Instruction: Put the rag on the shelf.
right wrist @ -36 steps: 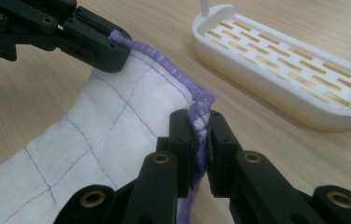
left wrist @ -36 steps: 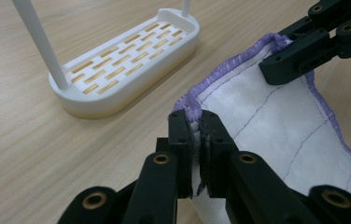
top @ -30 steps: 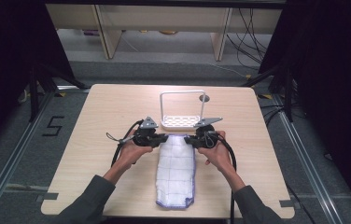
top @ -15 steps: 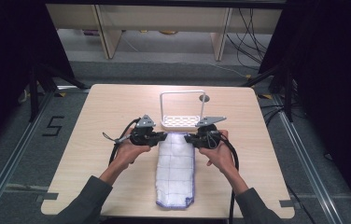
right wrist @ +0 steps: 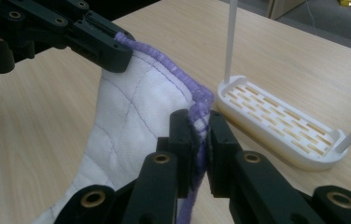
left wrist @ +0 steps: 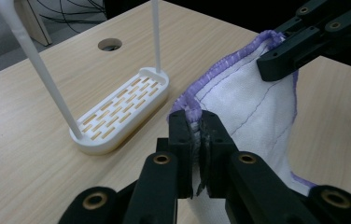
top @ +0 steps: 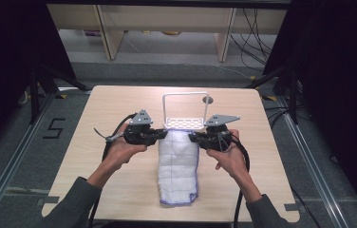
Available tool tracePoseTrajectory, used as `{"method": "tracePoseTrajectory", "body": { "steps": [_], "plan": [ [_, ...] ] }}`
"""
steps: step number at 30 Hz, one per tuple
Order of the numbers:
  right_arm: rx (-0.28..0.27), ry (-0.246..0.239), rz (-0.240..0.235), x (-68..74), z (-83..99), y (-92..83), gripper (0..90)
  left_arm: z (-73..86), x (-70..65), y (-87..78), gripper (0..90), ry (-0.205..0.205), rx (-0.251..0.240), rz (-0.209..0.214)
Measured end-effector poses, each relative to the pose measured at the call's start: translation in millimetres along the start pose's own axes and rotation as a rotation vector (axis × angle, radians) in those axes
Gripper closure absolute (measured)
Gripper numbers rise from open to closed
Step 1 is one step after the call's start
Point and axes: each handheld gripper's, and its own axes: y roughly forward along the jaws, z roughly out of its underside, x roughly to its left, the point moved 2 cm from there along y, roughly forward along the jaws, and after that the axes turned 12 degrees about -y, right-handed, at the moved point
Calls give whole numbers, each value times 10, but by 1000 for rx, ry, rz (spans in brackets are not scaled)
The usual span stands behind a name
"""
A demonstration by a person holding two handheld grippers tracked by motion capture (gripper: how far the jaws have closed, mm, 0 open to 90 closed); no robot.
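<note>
A folded white cloth (top: pixel 179 166) with purple stitched edging lies lengthwise on the wooden table, its far end lifted off the surface. My left gripper (top: pixel 164 135) is shut on the cloth's far left corner, and my right gripper (top: pixel 192 137) is shut on its far right corner. In the left gripper view the black jaws (left wrist: pixel 198 135) pinch the cloth's (left wrist: pixel 248 107) purple hem, with the other gripper (left wrist: pixel 299 44) clamped on the opposite corner. The right gripper view shows its jaws (right wrist: pixel 200 133) closed on the cloth's (right wrist: pixel 131 112) hem too. Just beyond the cloth stands a white slotted rack (top: pixel 184 124) with a tall wire hoop.
The rack's base (left wrist: pixel 122 109) sits close behind the lifted cloth edge, and a round cable hole (top: pixel 208 100) lies at the table's far side. Bare wood spreads to both sides of the cloth. Cables trail from both grippers toward the near edge.
Both grippers have risen together, lifting the cloth's far end off the table and carrying it slightly toward the rack. The grips stay closed on the corners.
</note>
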Motion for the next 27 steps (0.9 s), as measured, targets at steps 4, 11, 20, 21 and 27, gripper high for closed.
{"method": "tracePoseTrajectory", "body": {
  "steps": [4,11,20,21,27],
  "plan": [
    [-15,-7,-13,-3,-93,-124,832,-135,-85,-115,845,12,-4,18],
    [-44,-48,32,-28,-355,-359,833,-429,-168,-259,845,32,-46,29],
    [-68,-56,87,-228,-739,-478,834,-888,-56,-243,846,13,-55,-23],
    [-74,-56,91,-260,-770,-467,833,-926,-38,-232,846,13,-54,-28],
    [-82,-55,115,-396,-921,-472,834,-1113,35,-199,845,17,-66,-60]
  ]
}}
